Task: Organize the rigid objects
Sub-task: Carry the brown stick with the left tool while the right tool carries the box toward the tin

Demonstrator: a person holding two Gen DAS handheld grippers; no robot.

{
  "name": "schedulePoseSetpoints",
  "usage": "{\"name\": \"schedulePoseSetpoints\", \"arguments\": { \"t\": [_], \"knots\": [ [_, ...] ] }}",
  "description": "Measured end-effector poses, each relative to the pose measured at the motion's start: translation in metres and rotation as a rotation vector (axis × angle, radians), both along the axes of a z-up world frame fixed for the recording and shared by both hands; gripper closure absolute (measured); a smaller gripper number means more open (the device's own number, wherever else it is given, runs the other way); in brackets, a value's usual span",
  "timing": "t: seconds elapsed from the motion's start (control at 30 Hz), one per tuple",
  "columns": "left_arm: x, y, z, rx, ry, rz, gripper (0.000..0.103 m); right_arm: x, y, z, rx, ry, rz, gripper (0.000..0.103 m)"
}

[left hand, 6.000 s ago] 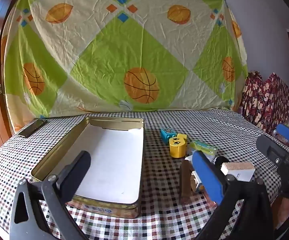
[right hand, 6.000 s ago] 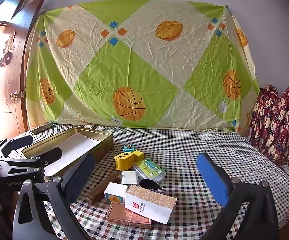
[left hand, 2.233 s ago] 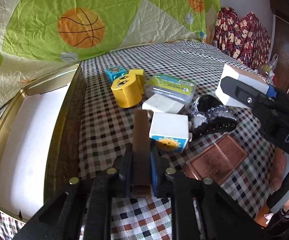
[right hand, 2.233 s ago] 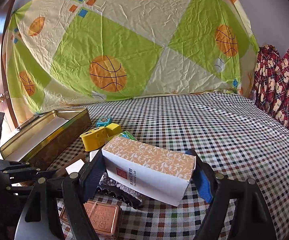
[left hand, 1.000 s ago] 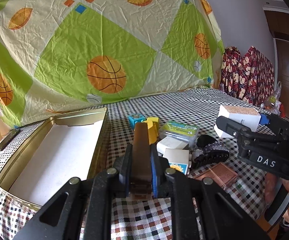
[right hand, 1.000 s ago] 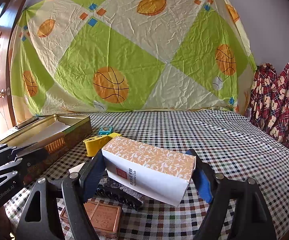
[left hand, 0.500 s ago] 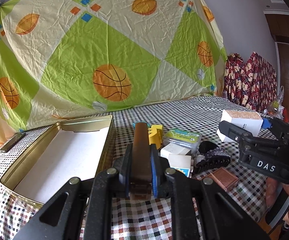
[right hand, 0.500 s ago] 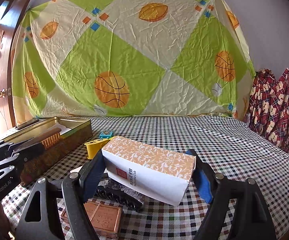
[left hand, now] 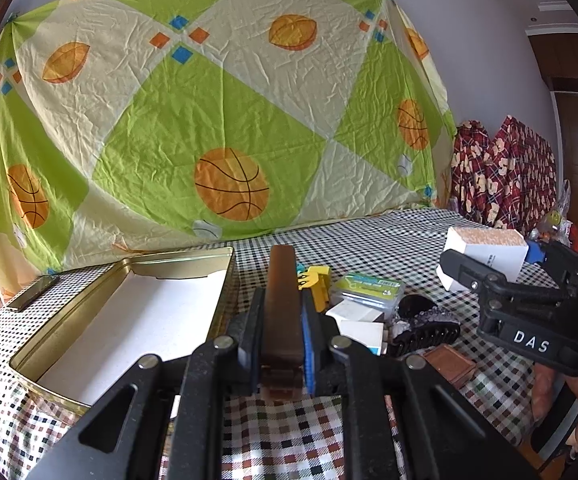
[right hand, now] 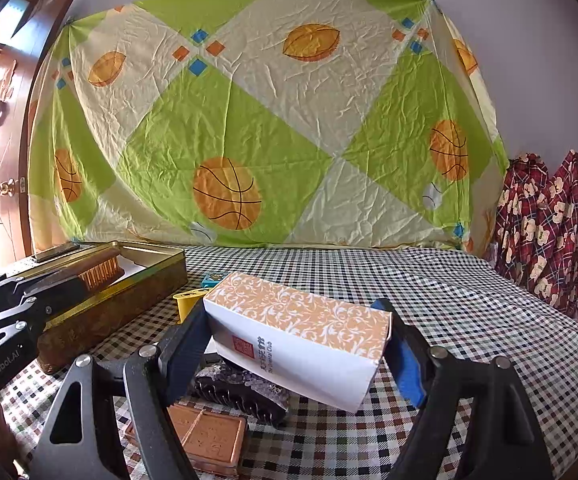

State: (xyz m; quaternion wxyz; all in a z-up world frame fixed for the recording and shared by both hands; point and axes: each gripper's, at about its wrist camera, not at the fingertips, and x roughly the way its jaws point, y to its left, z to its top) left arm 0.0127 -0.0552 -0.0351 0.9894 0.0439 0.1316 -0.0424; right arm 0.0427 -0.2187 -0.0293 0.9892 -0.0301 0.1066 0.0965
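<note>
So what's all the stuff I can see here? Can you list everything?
Tin: one, gold, white inside, left on table.
Brush: one, brown, in left gripper.
Box: one, orange and white, in right gripper.
Yellow toy: one, behind brush.
Green case: one, mid-table.
White cubes: two, by the case.
Hair clip: one, black, sparkly.
Copper tile: one, front of table.
Sheet: one, green and cream, on wall.
Left gripper: shut.
Right gripper: clamping the box.

Tin (left hand: 225,276) interior lies open; small items (left hand: 365,308) crowd beside it.
</note>
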Motion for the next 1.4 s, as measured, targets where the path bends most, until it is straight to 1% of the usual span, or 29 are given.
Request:
{"name": "schedulePoseSetpoints", "arguments": {
  "t": [0.23,0.57,0.87,1.0,1.13,1.23,1.4],
  "knots": [
    [-0.003,0.002,0.001,-0.009,-0.027,0.008,0.089,-0.007,0.000,0.001,-0.005,-0.034,0.008,0.022],
    [-0.007,0.005,0.002,-0.022,-0.060,0.018,0.089,-0.010,0.001,0.002,-0.008,-0.060,0.013,0.022],
    [-0.010,0.007,0.005,-0.036,-0.079,0.017,0.089,-0.011,0.001,0.002,-0.014,-0.059,-0.005,0.022],
    [-0.010,0.012,0.006,-0.062,-0.080,0.014,0.089,-0.007,0.004,0.002,-0.017,-0.039,-0.011,0.022],
    [-0.011,0.019,0.007,-0.091,-0.083,0.015,0.089,-0.010,0.013,0.002,-0.015,-0.047,0.019,0.022],
    [-0.013,0.022,0.007,-0.099,-0.096,0.011,0.089,-0.015,0.026,0.002,-0.033,-0.056,0.048,0.022],
    [-0.014,0.032,0.008,-0.110,-0.100,0.029,0.089,-0.016,0.043,0.001,-0.049,-0.045,0.084,0.022]
  ]
}}
